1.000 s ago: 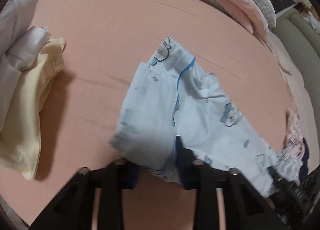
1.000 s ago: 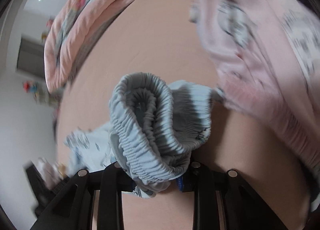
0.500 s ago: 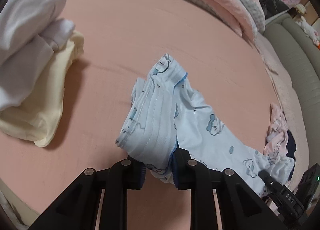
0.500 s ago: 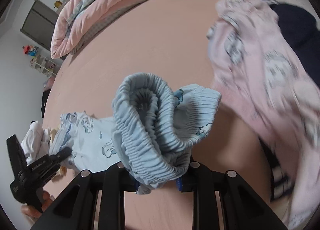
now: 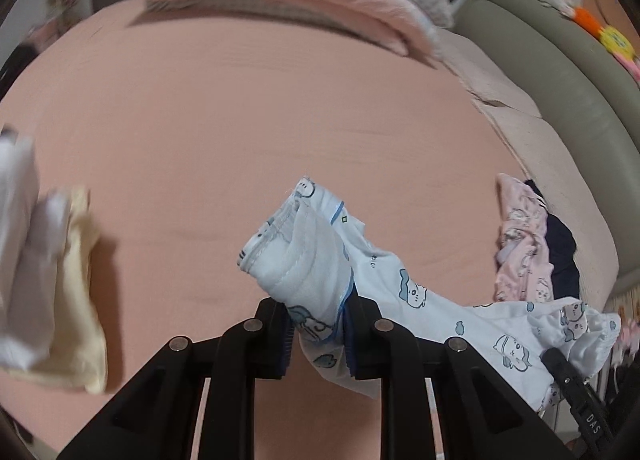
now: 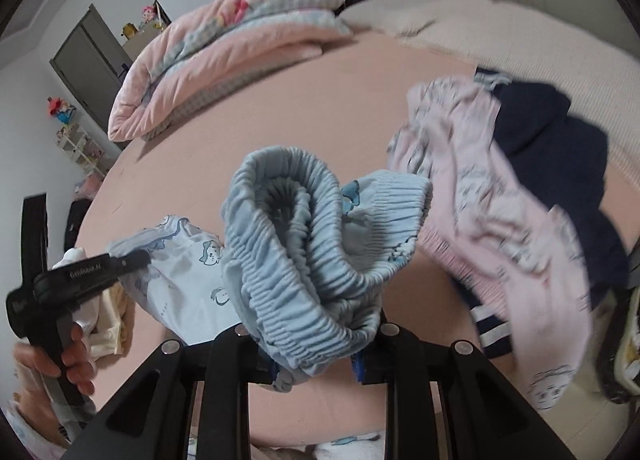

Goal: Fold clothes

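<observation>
left hand-held gripper (image 5: 316, 334): clamped | right hand-held gripper (image 6: 316, 360): clamped

"GenRobot.AI" on left gripper (image 6: 132, 260)

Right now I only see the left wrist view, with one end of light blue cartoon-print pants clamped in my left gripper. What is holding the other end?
Observer: The right gripper is shut on the gathered elastic waistband of those light blue pants.
Operator: What lies beside that waistband?
Observer: A crumpled pink printed garment, partly over a dark navy garment.
Operator: Is a hand visible?
Observer: Yes, a hand grips the left gripper's black handle at the picture's left edge.
</observation>
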